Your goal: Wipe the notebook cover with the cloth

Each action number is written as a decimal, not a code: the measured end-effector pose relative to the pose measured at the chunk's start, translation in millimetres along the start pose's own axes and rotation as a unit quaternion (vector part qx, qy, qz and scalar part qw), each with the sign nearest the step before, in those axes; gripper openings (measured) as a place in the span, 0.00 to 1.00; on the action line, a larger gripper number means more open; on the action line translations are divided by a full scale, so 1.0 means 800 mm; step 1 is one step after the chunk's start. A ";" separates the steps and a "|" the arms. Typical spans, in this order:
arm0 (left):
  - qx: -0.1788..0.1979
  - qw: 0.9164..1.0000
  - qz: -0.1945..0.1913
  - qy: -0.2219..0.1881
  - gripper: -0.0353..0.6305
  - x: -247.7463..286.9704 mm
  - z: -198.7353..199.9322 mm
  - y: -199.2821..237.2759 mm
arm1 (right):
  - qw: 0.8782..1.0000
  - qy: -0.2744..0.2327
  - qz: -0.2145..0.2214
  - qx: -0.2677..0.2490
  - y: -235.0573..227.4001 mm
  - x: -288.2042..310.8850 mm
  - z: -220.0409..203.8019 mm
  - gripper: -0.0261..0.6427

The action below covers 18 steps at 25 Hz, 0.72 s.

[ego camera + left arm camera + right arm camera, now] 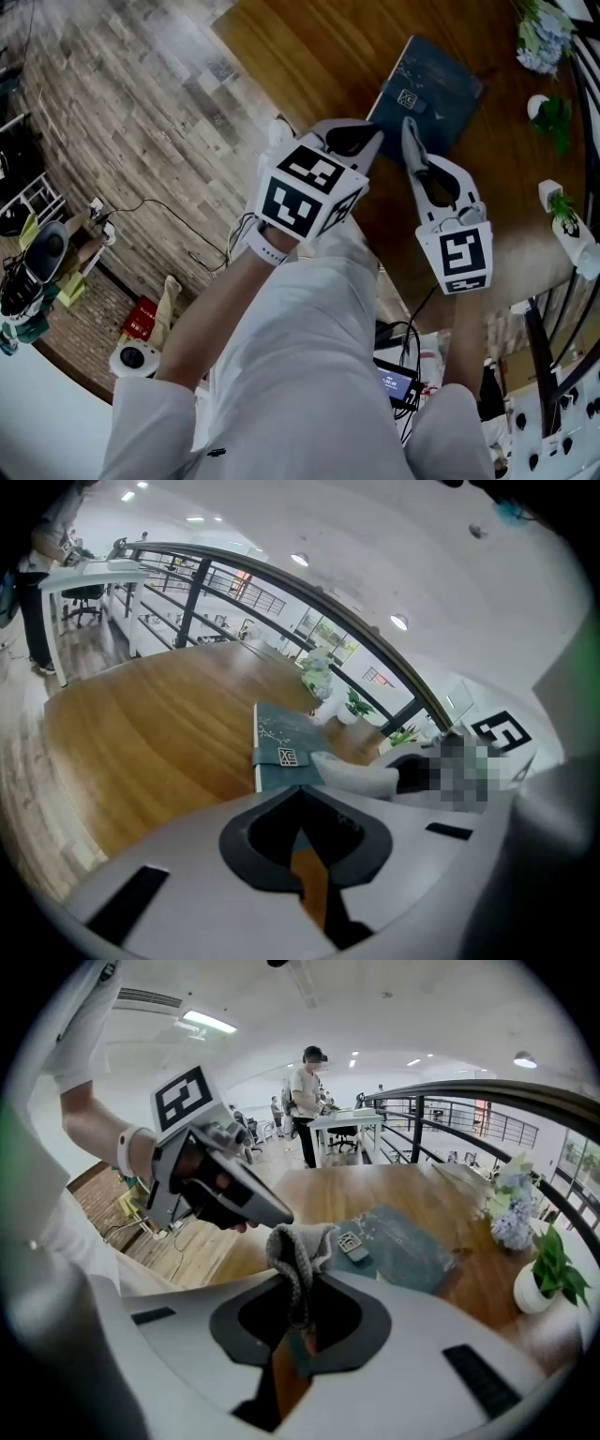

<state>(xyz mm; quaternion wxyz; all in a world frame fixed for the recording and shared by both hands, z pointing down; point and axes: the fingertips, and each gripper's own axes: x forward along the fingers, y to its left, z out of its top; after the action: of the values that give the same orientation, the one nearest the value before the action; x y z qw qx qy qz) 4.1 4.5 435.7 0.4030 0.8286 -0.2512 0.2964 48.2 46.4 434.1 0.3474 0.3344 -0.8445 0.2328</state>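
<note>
R gripper [300,1283] nearest: jaws pinching a grey knit cloth [296,1246], w/ a folded wad sticking out past the tips. L gripper [302,797] beside it, jaws pressed together, nothing btwn them. Both are held up over the near side of the wood table [309,56], w/ the notebook [427,86] just ahead.

Step looks like the approach, cloth not yet on the cover. To do it well, prob. lower R so the wad lies flat, not just its tip, & sweep lengthwise. L could pin a corner so the book doesn't slide on the smooth wood.

Notebook: dark teal, closed, lying flat & askew, w/ a faint pale sprig pattern & a small square label near its near edge. Beyond it are pale flowers [542,33] & a potted plant [567,220].
</note>
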 end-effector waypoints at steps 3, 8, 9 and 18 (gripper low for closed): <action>-0.003 1.000 0.001 -0.003 0.08 -0.005 0.000 0.004 | 1.000 -0.006 -0.028 -0.013 -0.035 0.000 0.021 0.10; -0.007 1.000 0.007 -0.009 0.08 -0.012 0.004 0.012 | 0.997 -0.017 -0.066 -0.034 -0.091 0.007 0.053 0.10; -0.008 1.000 0.008 -0.010 0.08 -0.012 0.006 0.012 | 0.996 -0.019 -0.074 -0.036 -0.102 0.008 0.057 0.10; -0.005 1.000 0.006 -0.016 0.08 -0.009 0.019 0.008 | 0.993 0.002 -0.113 -0.041 -0.179 0.049 0.069 0.10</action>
<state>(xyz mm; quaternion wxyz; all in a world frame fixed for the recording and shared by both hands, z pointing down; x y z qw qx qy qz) -0.5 -10.0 426.4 0.4017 0.8295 -0.2641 0.2843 107.6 -99.9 450.6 0.3867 0.4124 -0.8097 0.1577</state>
